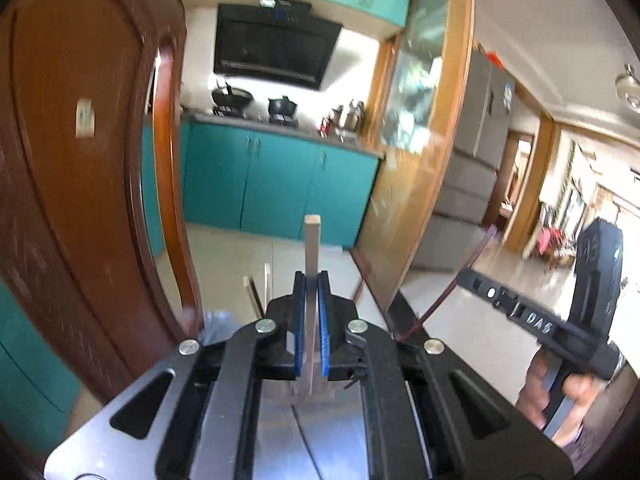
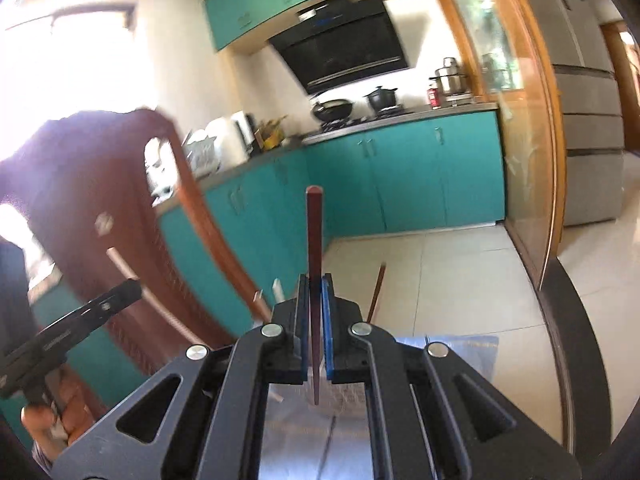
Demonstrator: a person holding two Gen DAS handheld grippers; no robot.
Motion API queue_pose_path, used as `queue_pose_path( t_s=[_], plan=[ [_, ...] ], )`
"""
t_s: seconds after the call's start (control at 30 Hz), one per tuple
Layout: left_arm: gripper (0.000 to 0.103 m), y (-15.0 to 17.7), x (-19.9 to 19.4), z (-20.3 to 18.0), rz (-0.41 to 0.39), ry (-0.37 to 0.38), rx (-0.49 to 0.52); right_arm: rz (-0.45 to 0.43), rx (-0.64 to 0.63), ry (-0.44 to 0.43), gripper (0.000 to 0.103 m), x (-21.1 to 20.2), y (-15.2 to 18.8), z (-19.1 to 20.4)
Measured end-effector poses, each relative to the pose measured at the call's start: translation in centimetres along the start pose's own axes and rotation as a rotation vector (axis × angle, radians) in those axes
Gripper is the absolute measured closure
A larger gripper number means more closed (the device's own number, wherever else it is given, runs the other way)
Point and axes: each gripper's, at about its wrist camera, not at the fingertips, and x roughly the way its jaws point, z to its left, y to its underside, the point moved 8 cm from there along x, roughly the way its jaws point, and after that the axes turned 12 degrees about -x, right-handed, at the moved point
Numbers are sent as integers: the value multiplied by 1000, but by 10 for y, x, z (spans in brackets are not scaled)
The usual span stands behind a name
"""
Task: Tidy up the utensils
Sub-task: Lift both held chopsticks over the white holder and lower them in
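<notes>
Clamped between blue-padded fingers (image 1: 304, 320) of the left gripper (image 1: 311, 312): one pale, square-section wooden chopstick (image 1: 311, 248), upright, tip raised toward the teal kitchen cabinets (image 1: 280, 184). Shut likewise, the right gripper (image 2: 315, 316), on a dark reddish-brown chopstick (image 2: 314, 240), also upright. Held clear of any bench, both sticks; none clearly visible below, only a blurred grey-blue surface (image 2: 460, 356). Loose behind the fingers, more sticks: pale ones (image 1: 267, 284) on the left, a brown one (image 2: 378, 292) on the right. Judged a lift-and-carry step, one chopstick per hand. Called for next: finding a holder or matching partner, lowering and aligning before releasing.
</notes>
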Motion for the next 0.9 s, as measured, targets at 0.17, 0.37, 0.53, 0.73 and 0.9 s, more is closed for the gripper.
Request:
queue_pose_path(
  t_s=[0.17,0.37,0.53,0.73,0.9],
  plan=[
    [96,-34,14,5,-84,-10,-43,-50,71,30,96,22,-16,-18],
    [96,-43,44,33,-134,-65,-104,-8,8,107,96,57,-5,-25],
    [96,-36,60,42,-132,-94,-131,44,-83,131,97,80,12,-6],
    [96,-6,101,41,-73,-185,-67,96,-75,78,97,108,30,-1],
    [96,21,128,46,3,-218,-39,139,-65,56,97,126,43,-1]
  ],
)
